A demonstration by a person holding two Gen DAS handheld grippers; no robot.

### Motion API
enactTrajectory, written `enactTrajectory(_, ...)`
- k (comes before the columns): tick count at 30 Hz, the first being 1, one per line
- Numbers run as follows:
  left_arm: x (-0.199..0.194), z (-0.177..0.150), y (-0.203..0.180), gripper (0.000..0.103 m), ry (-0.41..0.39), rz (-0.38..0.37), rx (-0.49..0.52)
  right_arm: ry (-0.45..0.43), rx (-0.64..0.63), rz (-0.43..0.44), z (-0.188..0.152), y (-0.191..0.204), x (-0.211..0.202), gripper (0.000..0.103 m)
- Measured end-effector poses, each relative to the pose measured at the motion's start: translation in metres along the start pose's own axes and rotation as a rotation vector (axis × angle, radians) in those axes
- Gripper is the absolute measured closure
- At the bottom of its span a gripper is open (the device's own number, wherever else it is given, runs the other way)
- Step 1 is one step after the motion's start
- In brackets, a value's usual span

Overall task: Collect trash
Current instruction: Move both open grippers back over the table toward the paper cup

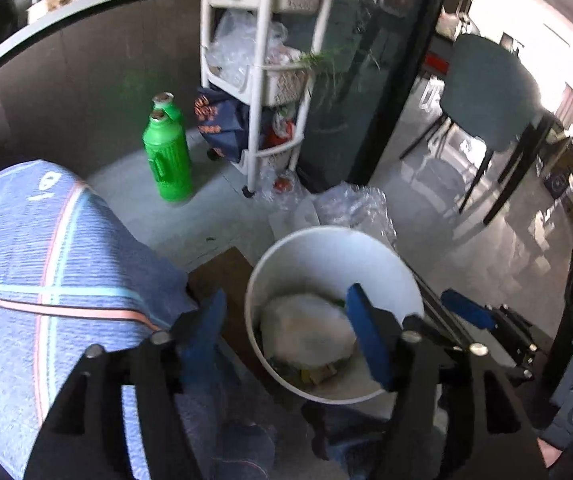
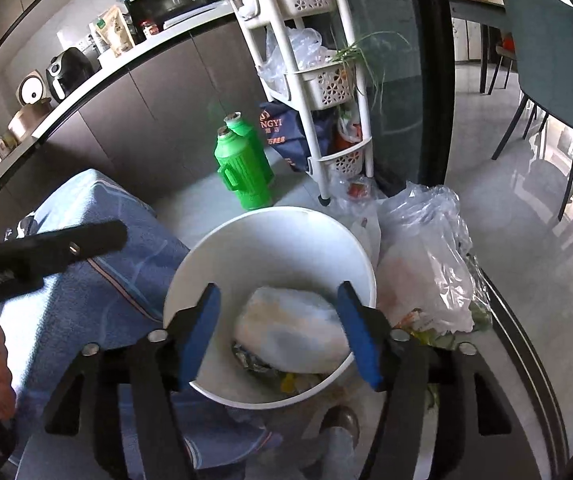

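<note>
Both wrist views look down into a white round bin (image 2: pixel 270 236) on the pale floor. We see our right gripper (image 2: pixel 282 336) above its near rim, blue pads spread wide with nothing between them but the view of the bin's contents. Our left gripper (image 1: pixel 290 340) is likewise released, one pad over the bin, the other over a blue checked cloth (image 1: pixel 46 280) that covers something bulky just left of the bin. The trash lies inside the bin: a whitish plastic bag (image 2: pixel 290 328) on top of crumpled foil (image 2: pixel 248 358) and yellowish scraps (image 2: pixel 294 382). A clear plastic bag (image 2: pixel 426 272) holding waste sits on the floor touching the bin's right side. Beyond the bin stand two green thermos flasks (image 2: pixel 242 168), near a white tiered basket cart (image 2: pixel 318 80) stuffed with plastic bags; a dark blue printed bag (image 2: pixel 282 136) is behind the cart's lower tier. A dark sliding-door frame (image 2: pixel 434 80) rises right of the cart, and a teal chair (image 2: pixel 554 60) stands farther right. A counter (image 2: pixel 126 60) with appliances runs along the left.
</note>
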State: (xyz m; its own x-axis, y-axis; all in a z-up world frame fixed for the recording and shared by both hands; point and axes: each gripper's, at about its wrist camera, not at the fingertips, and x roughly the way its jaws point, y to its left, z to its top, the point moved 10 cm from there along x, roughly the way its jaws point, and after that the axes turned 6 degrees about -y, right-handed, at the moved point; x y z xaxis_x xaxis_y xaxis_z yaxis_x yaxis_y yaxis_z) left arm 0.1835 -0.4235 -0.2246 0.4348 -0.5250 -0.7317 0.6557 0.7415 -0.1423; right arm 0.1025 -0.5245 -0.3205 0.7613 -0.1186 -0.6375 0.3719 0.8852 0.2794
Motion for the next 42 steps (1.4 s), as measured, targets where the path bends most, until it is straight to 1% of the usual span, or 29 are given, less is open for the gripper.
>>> enactTrajectory(1,-0.006,0.002,0.003,0.019,-0.015,0.008,-0.011,-0.003,-0.008,0.004,0.000,0.002,-0.002,0.025)
enactTrajectory(2,-0.014,0.005,0.007,0.010,-0.039,0.018,-0.027,-0.008,-0.018,0.011,0.002,0.006,-0.004,0.015)
enactTrajectory(3,-0.021,0.008,0.011,0.005,-0.061,0.026,-0.039,-0.012,-0.027,0.020,0.003,0.009,-0.006,0.007)
enactTrajectory(4,-0.031,0.010,0.016,0.004,-0.090,0.041,-0.054,-0.016,-0.037,0.027,0.004,0.013,-0.009,0.009)
enactTrajectory(6,-0.045,0.013,0.022,0.004,-0.111,0.061,-0.076,-0.024,-0.051,0.027,0.007,0.019,-0.014,0.009)
enactTrajectory(12,-0.083,0.011,0.043,0.004,-0.130,0.073,-0.150,-0.033,-0.068,0.053,0.015,0.041,-0.033,0.009)
enactTrajectory(16,-0.123,0.002,0.060,0.004,-0.154,0.099,-0.188,-0.038,-0.084,0.072,0.019,0.061,-0.047,0.008)
enactTrajectory(22,-0.187,-0.018,0.103,0.004,-0.194,0.183,-0.242,-0.049,-0.127,0.128,0.023,0.105,-0.070,0.008)
enactTrajectory(23,-0.202,-0.024,0.114,0.004,-0.208,0.202,-0.258,-0.051,-0.138,0.139,0.024,0.112,-0.073,0.008)
enactTrajectory(28,-0.251,-0.051,0.158,0.004,-0.236,0.286,-0.299,-0.063,-0.211,0.205,0.025,0.162,-0.092,0.008)
enactTrajectory(35,-0.319,-0.100,0.234,0.004,-0.285,0.389,-0.419,-0.060,-0.311,0.306,0.020,0.253,-0.110,0.008)
enactTrajectory(38,-0.338,-0.120,0.266,0.004,-0.298,0.421,-0.484,-0.039,-0.321,0.356,0.014,0.292,-0.110,0.008)
enactTrajectory(42,-0.355,-0.139,0.302,0.004,-0.321,0.441,-0.552,-0.009,-0.380,0.385,0.002,0.348,-0.102,0.009)
